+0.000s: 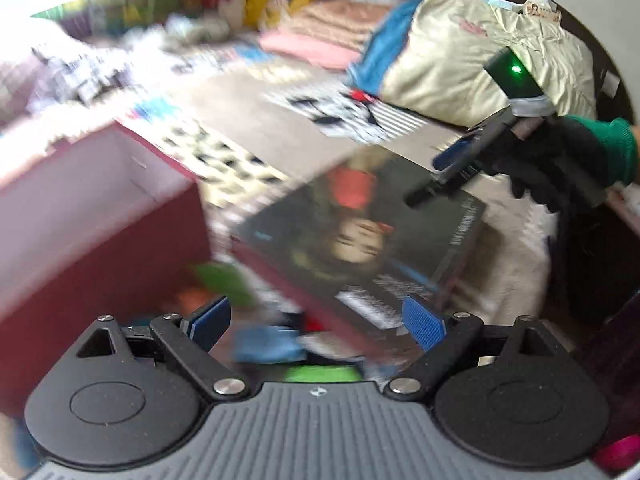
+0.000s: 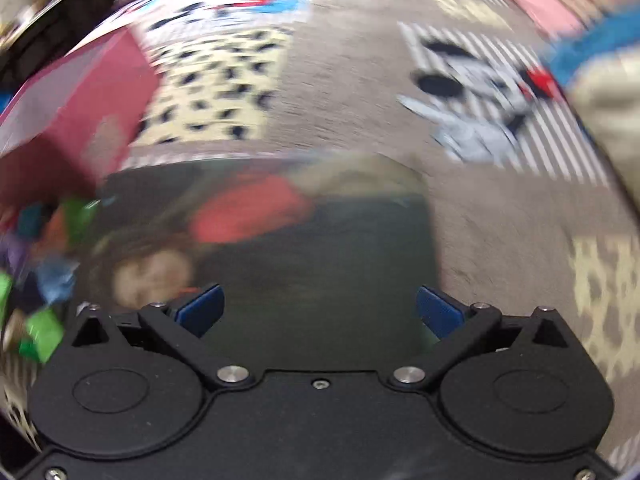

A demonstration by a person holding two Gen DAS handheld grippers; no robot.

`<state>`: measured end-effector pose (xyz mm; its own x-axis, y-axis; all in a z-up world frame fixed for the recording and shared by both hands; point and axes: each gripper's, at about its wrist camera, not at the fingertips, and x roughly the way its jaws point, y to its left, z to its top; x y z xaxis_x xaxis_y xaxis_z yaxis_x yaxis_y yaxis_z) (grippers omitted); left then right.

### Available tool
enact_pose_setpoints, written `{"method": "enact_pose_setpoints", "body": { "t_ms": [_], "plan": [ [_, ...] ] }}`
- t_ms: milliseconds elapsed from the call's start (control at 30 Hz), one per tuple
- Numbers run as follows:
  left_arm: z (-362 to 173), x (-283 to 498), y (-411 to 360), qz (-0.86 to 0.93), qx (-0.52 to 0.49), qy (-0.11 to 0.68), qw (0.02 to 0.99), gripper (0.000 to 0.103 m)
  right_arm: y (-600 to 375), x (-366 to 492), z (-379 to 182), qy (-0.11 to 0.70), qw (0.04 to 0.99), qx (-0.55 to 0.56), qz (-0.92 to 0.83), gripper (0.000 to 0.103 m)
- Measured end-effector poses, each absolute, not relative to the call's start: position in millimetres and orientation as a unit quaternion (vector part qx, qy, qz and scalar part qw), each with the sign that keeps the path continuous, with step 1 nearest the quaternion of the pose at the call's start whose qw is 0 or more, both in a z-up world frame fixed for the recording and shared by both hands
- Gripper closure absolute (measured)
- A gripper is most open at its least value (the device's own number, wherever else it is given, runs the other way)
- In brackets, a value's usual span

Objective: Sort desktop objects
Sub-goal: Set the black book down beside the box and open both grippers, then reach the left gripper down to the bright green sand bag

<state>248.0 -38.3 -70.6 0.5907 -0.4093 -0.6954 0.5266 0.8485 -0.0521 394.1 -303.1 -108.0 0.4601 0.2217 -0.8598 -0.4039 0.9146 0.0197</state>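
Patterned bedding (image 2: 360, 92) with cartoon prints is the work surface, everything smeared by motion blur, so take details loosely. Using the book (image 2: 280, 248) as the landmark: the right gripper (image 2: 320, 308) sits at its near edge, blue pads spread wide, nothing between them, the dark cover filling the gap ahead. The left gripper (image 1: 316, 320) is also wide and empty, looking at the book (image 1: 360, 240) from a near corner; from there the cover runs away up and to the right, long axis roughly along that diagonal. In that view the right gripper (image 1: 432, 180) hangs over the book's far-right corner, gloved hand (image 1: 560, 164) behind it.

Left of the book is a red box (image 1: 100, 220) with a pale inside, and a jumble of small coloured bits (image 2: 44, 264) lies between box and book.

My guess: the book gets grabbed next, and the right claw looks nearer and squarer to an edge. Can't tell whether it's touching the cover yet
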Motion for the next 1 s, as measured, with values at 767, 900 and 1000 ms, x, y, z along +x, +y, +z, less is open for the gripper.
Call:
{"method": "enact_pose_setpoints", "body": {
  "t_ms": [767, 900, 1000],
  "plan": [
    [-95.7, 169.0, 39.1, -0.252, 0.162, 0.390, 0.870, 0.036, -110.2, 253.1, -106.0, 0.337, 0.718, -0.437, 0.424, 0.037],
    [-98.9, 190.9, 31.9, -0.249, 0.101, 0.421, 0.867, 0.036, -106.1, 254.1, -116.0, 0.334, 0.709, -0.442, 0.436, 0.037],
    [-112.1, 209.3, 24.8, -0.211, 0.086, 0.466, 0.855, 0.036, -103.4, 254.7, -124.0, 0.335, 0.703, -0.441, 0.446, 0.037]
  ]
}}
